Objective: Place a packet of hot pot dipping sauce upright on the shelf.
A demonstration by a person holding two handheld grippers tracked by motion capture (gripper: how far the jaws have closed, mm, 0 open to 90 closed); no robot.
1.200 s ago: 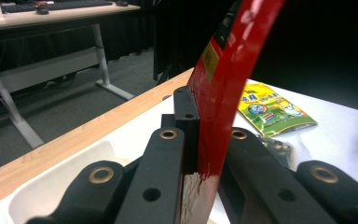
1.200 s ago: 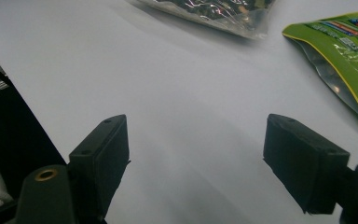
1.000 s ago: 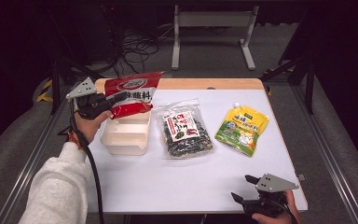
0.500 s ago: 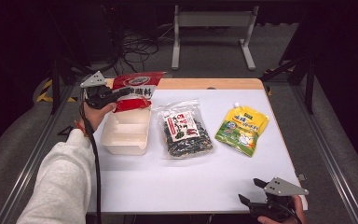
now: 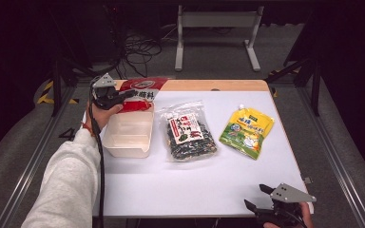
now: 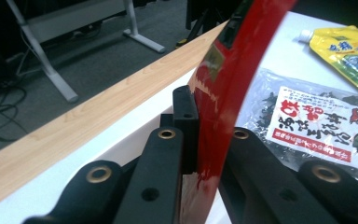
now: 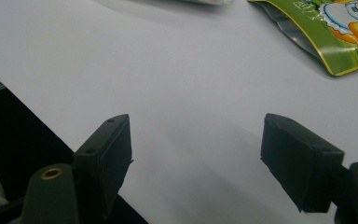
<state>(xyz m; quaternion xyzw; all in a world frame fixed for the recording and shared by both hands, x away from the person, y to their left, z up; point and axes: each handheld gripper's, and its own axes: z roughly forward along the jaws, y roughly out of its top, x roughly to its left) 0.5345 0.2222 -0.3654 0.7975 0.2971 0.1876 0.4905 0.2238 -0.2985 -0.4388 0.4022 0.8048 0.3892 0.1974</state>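
My left gripper point(image 5: 123, 96) is shut on a red snack packet point(image 5: 142, 92), held over the far end of the empty cream plastic box point(image 5: 128, 134) at the table's left. In the left gripper view the red packet point(image 6: 228, 84) stands edge-on, pinched between the black jaws. My right gripper point(image 5: 255, 198) rests at the front right edge of the table, open, with nothing between its fingers. In the right gripper view its open jaws frame bare white table point(image 7: 168, 70).
A clear bag of dark seaweed point(image 5: 186, 134) lies at the table's middle. A yellow-green spouted pouch point(image 5: 247, 130) lies to its right, and its corner point(image 7: 335, 28) is ahead of my right gripper. A wooden strip point(image 5: 218, 85) runs along the far edge.
My left hand carried the red packet away from me and a little lower, to the box's far end. The right gripper has barely moved.
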